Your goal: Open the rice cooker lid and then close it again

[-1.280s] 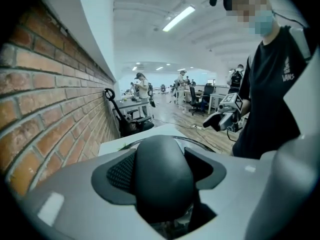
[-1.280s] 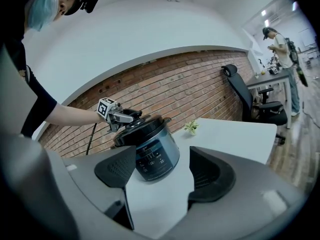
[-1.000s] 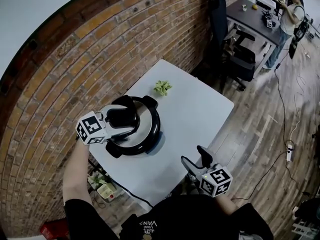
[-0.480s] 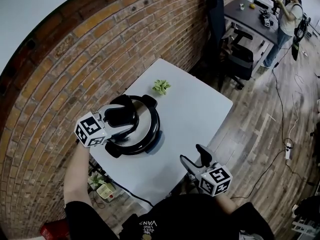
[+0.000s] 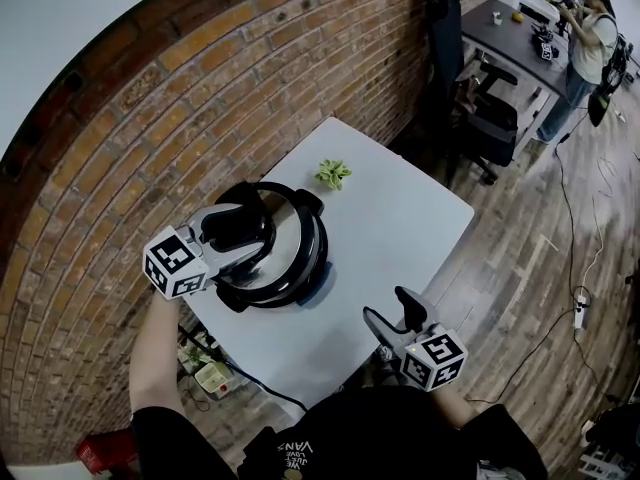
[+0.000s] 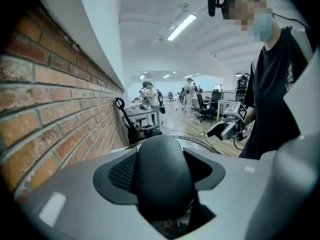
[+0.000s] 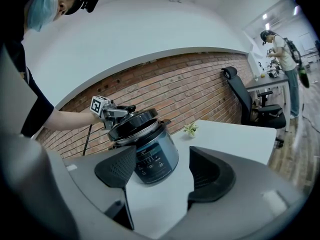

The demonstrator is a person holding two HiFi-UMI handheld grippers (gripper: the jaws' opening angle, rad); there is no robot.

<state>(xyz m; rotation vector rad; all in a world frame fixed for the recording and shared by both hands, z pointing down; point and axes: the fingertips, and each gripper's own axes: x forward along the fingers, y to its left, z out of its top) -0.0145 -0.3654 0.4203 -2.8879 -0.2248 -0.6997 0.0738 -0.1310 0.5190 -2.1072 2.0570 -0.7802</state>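
A steel-and-black rice cooker (image 5: 300, 273) stands at the table's left side, its front panel (image 7: 155, 156) facing my right gripper. My left gripper (image 5: 240, 230) is shut on the lid's black knob handle (image 6: 162, 176). The pads (image 6: 122, 174) press both sides of the knob, and the jaws have just been closing slightly on it. The lid (image 7: 132, 123) sits tilted, raised off the pot on the left gripper's side. My right gripper (image 5: 395, 313) hovers open and empty at the table's near edge, apart from the cooker (image 7: 162, 171).
A small green plant (image 5: 333, 174) lies on the white table (image 5: 400, 218) beyond the cooker. The brick wall (image 5: 150, 118) runs along the left. A black office chair (image 5: 480, 118) and a person at a desk (image 5: 590, 38) are farther off. A power strip (image 5: 212, 378) lies on the floor.
My left gripper has risen a little with the knob in its jaws, and the lid has tipped up with it. The right gripper has stayed where it was.
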